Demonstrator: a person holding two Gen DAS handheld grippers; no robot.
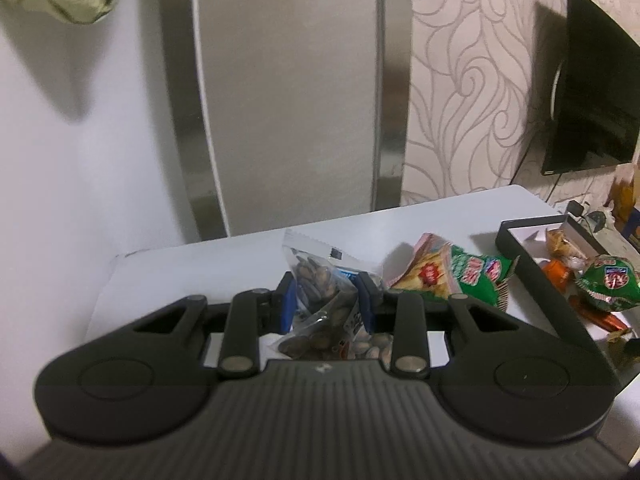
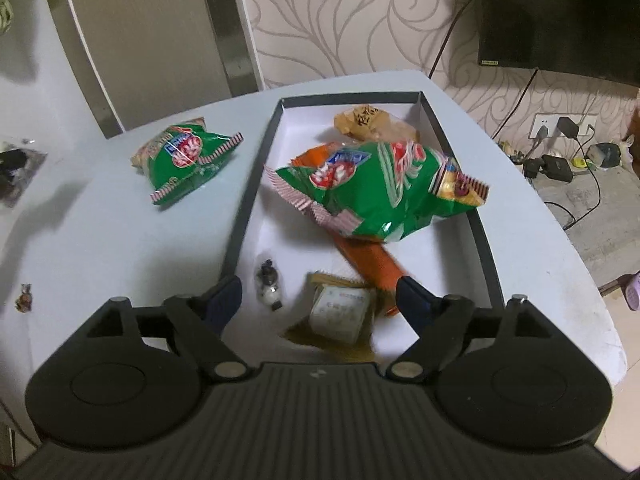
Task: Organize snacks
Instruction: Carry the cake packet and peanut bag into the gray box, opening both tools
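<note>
We see left tongs clenched on clear bag of nuts, held above white surface. Right tongs released, spread wide, nothing between pads, hovering over near end of black-rimmed tray. 1 green snack bag lies in tray atop orange packet; second green bag on surface just left of tray.
</note>
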